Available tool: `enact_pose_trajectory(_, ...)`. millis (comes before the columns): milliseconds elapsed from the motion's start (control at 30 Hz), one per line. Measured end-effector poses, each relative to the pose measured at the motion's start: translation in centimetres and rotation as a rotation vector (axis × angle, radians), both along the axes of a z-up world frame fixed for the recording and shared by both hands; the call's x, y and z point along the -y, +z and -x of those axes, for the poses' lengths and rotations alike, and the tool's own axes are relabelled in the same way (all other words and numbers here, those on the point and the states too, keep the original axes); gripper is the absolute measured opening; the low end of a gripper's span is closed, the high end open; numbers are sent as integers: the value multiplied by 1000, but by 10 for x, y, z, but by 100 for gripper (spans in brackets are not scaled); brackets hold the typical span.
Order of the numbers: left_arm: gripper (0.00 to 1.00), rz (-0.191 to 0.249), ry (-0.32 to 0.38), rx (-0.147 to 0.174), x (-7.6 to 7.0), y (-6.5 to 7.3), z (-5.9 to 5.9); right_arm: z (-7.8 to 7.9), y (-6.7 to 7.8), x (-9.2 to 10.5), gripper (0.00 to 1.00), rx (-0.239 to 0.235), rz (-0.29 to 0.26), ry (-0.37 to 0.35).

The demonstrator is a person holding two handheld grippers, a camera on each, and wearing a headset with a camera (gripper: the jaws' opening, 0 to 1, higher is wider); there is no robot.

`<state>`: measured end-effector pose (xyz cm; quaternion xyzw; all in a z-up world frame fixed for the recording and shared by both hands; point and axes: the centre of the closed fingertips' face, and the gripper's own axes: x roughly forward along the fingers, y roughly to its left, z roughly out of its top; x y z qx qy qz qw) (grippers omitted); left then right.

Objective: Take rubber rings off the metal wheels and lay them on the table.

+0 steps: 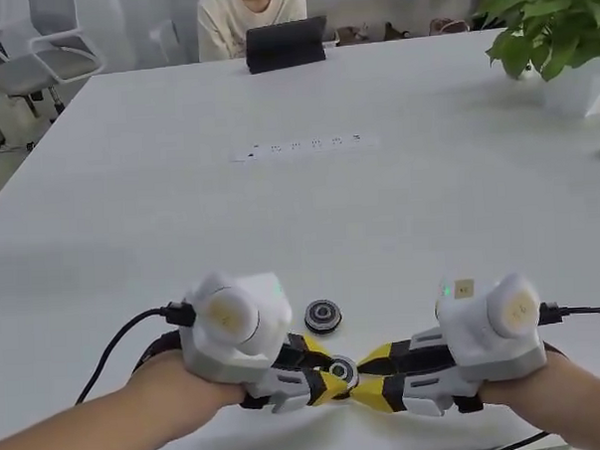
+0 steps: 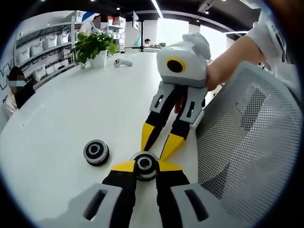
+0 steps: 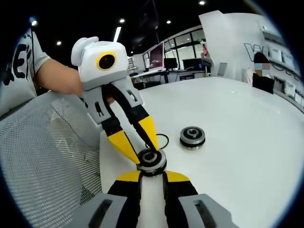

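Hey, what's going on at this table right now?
A person is working with a tool in each hand at the near edge of the white table. The left tool clamps one small metal wheel between its jaws, and the right tool meets the same wheel from the opposite side; whether it grips is unclear. A second wheel sits on the table just beyond, untouched.

Potted plant (image 1: 545,20); dark laptop (image 1: 285,46); white power strip (image 1: 306,145).

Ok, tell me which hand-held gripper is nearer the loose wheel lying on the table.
Left. The left hand-held gripper lies just beside the loose wheel; the right hand-held gripper reaches in from the farther side. Both close on a second wheel.
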<state>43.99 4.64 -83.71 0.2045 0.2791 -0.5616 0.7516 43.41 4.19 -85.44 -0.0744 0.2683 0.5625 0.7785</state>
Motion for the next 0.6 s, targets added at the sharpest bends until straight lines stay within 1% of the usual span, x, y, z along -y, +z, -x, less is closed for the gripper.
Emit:
enact_pose_trajectory(33, 9, -5, -1, 11, 0, 0, -1, 0, 0, 0, 14, 1, 0, -1)
enact_pose_trajectory(67, 9, -5, -6, 15, 0, 0, 0, 0, 0, 0, 14, -2, -1, -4)
enact_pose_trajectory(433, 7, 1, 9, 30, 0, -1, -2, 1, 0, 2, 10, -11, -1, -19)
enact_pose_trajectory(500, 7, 1, 7, 40, 0, -1, -1, 0, -1, 3, 7, -7, 5, -19)
enact_pose_trajectory(600, 7, 6, 15, 37, -1, -1, -2, 1, -1, 3, 5, -14, 4, -26)
